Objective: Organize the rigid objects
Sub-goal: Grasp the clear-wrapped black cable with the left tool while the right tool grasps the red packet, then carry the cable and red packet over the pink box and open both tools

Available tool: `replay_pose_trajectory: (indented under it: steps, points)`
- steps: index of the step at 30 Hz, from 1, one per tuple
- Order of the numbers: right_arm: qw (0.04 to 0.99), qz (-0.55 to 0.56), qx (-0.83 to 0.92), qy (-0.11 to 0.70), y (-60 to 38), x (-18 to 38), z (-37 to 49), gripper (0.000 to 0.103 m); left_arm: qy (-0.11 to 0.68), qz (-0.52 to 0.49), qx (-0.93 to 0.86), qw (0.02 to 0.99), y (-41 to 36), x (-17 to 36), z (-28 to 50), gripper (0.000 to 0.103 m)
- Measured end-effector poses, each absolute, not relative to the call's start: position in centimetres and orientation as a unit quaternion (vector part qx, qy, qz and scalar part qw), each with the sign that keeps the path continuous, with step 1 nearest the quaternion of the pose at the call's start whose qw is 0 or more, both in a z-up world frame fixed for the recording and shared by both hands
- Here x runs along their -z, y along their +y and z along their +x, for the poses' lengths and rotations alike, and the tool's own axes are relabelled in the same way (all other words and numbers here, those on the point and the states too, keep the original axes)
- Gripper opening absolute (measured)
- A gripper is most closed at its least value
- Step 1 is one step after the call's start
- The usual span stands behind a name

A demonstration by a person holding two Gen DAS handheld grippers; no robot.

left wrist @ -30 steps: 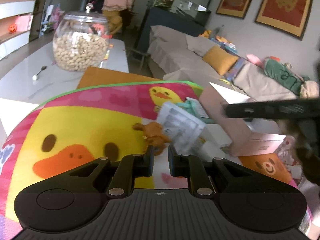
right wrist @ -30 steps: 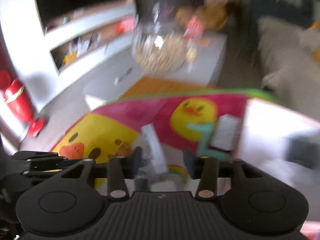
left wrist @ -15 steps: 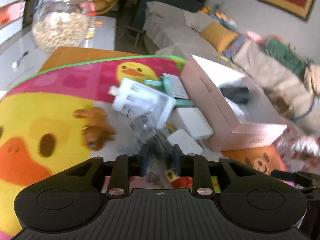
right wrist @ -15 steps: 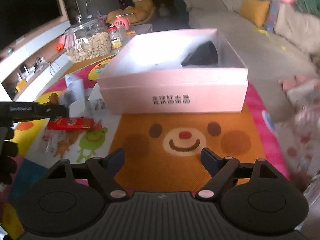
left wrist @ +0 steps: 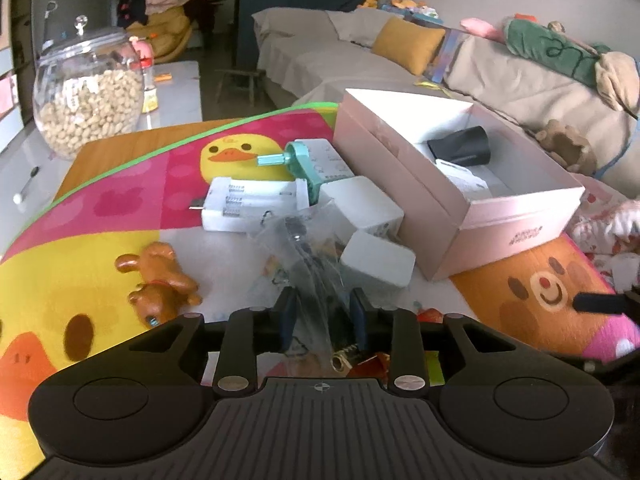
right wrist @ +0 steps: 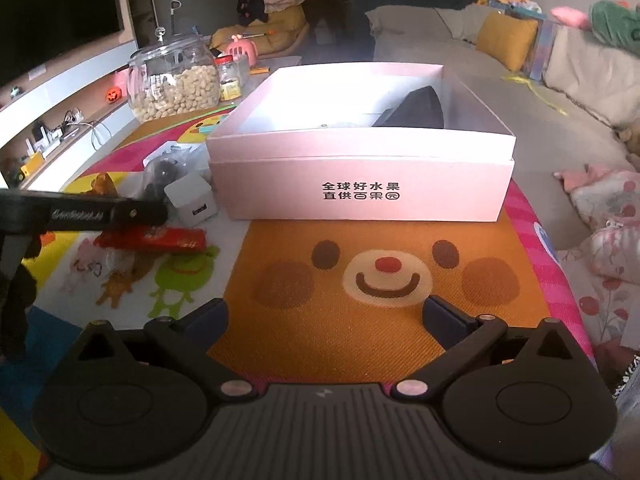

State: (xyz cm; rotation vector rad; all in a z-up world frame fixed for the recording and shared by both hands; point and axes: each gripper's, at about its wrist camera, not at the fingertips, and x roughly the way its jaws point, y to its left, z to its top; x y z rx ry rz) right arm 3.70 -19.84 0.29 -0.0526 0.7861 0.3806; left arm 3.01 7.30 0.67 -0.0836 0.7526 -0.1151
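- A crinkled clear plastic bag of dark small parts lies at the centre of a cartoon-printed play mat, at 12 o'clock from the left gripper. Its near end sits between the gripper's blue-padded fingers.
- Those fingers have just been opening and stand narrowly parted on either side of the bag, with no pad seen pressing on it.
- Two white cube-shaped plastic chargers sit touching the bag at its 2 o'clock.
- A white plastic battery tray lies at its 11 o'clock, beside a teal plastic tool.
- A brown toy dog lies on its side at the bag's 9 o'clock.
- A flat red foil packet rests near the left gripper.
- An open pink cardboard box stands at 12 o'clock from the right gripper and holds a black cylindrical object.
- The right gripper's fingers have just been opening and are spread wide, with only the mat's bear face between them.
- A round glass jar of peanuts stands on the white counter beyond the mat, at 10 o'clock.
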Motion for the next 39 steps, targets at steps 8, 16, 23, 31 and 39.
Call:
replay_pose_trajectory:
  steps: [8, 16, 23, 31, 39]
  points:
    - [0.906, -0.061, -0.191, 0.372, -19.0, 0.1, 3.0, 0.103, 0.380, -0.036, 0.041, 0.923, 10.9, -0.9, -0.6, 0.024]
    - [0.871, -0.055, -0.332, 0.357, -14.8, -2.1, 2.6, 0.092, 0.380, -0.126, 0.038, 0.915, 14.3, -0.9, -2.1, 0.024]
    - [0.822, -0.117, -0.414, 0.374, -7.2, -0.9, 2.0, 0.093, 0.381, -0.135, 0.040, 0.914, 14.5, -0.8, -2.0, 0.024]
    - [0.830, -0.191, -0.410, 0.326, -4.3, -1.0, 0.0, 0.083, 0.382, -0.130, 0.036, 0.914, 14.1, -0.8, -2.0, 0.024]
    - [0.881, -0.192, -0.323, 0.289, -10.8, -2.0, -0.1, 0.083, 0.375, -0.062, 0.018, 0.925, 11.3, -0.7, 0.5, 0.030]
